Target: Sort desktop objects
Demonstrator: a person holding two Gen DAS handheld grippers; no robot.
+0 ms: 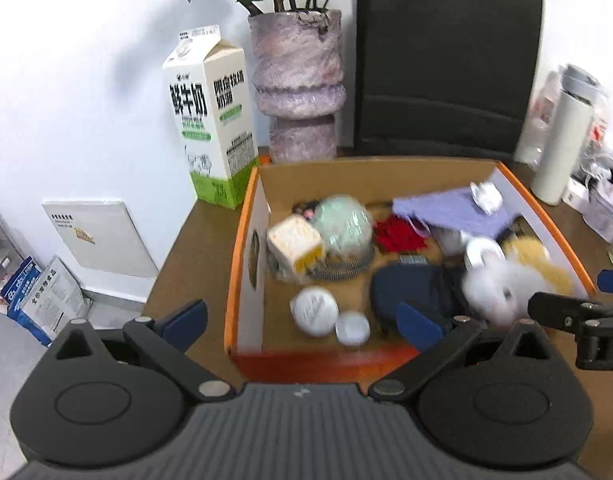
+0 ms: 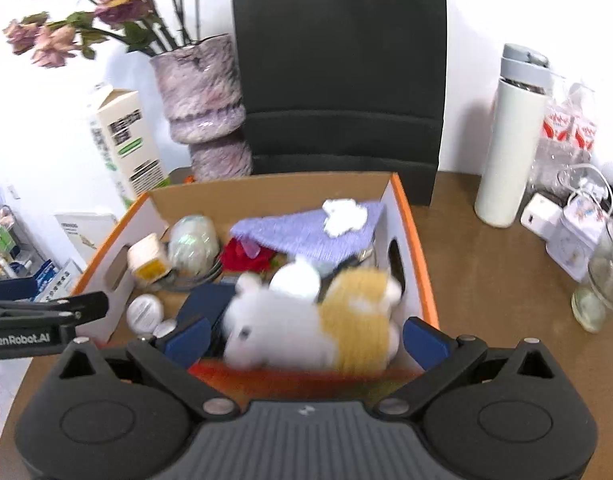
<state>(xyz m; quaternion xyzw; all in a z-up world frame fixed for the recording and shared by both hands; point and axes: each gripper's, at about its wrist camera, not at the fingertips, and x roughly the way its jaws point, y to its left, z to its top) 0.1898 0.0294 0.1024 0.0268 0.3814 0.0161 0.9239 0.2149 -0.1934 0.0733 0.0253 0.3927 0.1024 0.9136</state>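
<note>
Box: a cardboard box (image 2: 406, 216) with orange edges is set on the brown table (image 2: 486, 264).
Plush toy: a white and yellow plush toy (image 2: 318, 320), blurred, is seen lying in the box's near right corner.
Right tool (image 2: 304, 340): jaws spread wide, nothing clamped.
Left tool (image 1: 302, 320): jaws apart, nothing clamped.
Behind box: milk carton (image 1: 210, 128), vase (image 1: 298, 84).

Black claw (image 2: 304, 340), blue pads (image 2: 188, 340), silver screws.
</note>
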